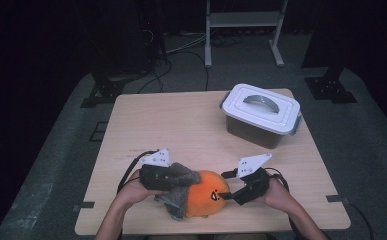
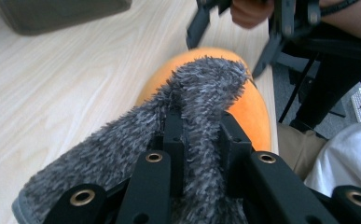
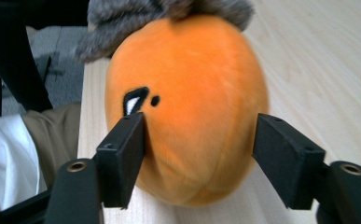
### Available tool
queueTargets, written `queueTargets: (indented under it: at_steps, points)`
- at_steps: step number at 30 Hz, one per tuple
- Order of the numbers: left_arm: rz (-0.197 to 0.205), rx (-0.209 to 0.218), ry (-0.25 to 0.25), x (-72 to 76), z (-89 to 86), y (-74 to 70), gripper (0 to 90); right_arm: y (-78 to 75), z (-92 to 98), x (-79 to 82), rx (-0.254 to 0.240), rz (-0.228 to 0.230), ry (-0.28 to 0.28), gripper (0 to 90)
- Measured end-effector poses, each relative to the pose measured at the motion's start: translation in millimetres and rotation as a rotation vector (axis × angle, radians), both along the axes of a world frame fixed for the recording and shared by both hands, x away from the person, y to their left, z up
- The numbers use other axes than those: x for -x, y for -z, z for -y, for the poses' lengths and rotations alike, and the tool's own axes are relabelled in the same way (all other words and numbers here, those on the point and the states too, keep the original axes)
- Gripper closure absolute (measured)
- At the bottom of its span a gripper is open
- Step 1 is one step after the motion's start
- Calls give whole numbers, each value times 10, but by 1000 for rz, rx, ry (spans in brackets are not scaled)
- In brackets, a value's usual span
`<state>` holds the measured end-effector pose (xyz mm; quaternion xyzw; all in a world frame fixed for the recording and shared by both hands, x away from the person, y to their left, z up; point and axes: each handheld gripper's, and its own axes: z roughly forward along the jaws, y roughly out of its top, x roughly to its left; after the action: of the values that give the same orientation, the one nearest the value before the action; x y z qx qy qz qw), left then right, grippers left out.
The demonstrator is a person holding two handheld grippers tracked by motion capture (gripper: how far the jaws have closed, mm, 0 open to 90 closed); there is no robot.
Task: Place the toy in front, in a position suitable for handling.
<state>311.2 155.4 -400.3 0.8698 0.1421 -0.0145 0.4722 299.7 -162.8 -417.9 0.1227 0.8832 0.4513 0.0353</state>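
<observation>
**benchwatcher:** Right at the near edge of the table (image 1: pixel 146 120), between the person's two hands, sits an orange plush toy (image 1: pixel 207 199) with a grey furry part (image 1: pixel 181 176) draped over its left side. Left gripper (image 1: pixel 167 179) has its jaws pinched narrow on that grey fur; in the left gripper view you can see the pile bunched up between the two black jaws.

**plushfan:** And the other one?

**benchwatcher:** Right gripper (image 1: pixel 225 192) comes in from the opposite side, jaws spread wide around the orange body. In the right gripper view the left pad sits against the toy just below its little black eye (image 3: pixel 137 99), while the right pad stands just off the fabric, so no real squeeze there.

**plushfan:** Anything further back?

**benchwatcher:** Yep, a grey storage box (image 1: pixel 261 117) with a white clip-on lid (image 1: pixel 262 106), closed, at the far right of the table, well apart from the toy. Beyond that, dark floor with cables and a metal rack's legs.
</observation>
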Motion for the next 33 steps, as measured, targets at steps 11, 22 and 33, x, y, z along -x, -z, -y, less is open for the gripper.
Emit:
queueTargets:
  at_steps: [11, 22, 33]
  points:
    - [29, -17, -29, 10, -48, -49, 765, 90, -75, -29, -21, -51, -2, 520]
    - [106, -63, 86, 66, 485, -389, 765, -103, -281, 137, 32, 91, 14, 583]
    - [78, -47, 56, -7, 347, -310, 768, -75, -240, 97, 7, 74, 26, 589]
